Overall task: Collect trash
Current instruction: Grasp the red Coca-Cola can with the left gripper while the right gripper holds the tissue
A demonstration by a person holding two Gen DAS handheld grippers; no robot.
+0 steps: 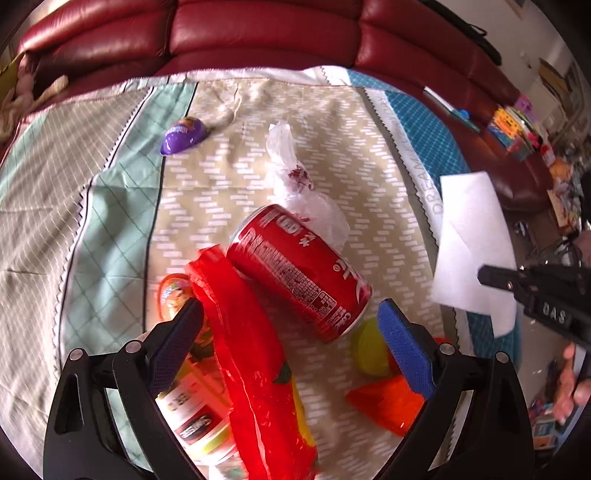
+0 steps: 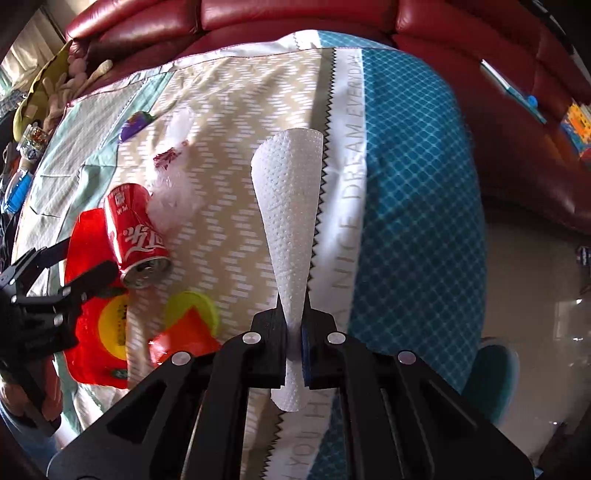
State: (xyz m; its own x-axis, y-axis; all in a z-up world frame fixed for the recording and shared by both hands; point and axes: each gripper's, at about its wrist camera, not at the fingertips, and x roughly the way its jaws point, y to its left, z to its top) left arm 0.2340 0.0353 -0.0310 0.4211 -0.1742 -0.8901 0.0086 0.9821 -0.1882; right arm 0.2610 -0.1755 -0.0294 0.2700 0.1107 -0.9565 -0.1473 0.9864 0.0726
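Paper towel (image 2: pixel 286 221): white, dimpled, pinched between right tongs (image 2: pixel 294 332), held up over patterned cloth (image 2: pixel 236 147).
Red cola can (image 1: pixel 299 273): on its side on cloth, w/ clear plastic bag (image 1: pixel 295 184) behind, red wrapper (image 1: pixel 255 354) beside.
Left tongs (image 1: pixel 291 321): spread wide, poised over wrapper and can.
Purple egg capsule (image 1: pixel 184 134): well apart, far side.
Red leather sofa (image 1: pixel 258 33): behind the cloth.

left tool (image 1: pixel 290 314) spread wide, right tool (image 2: pixel 294 332) clamped
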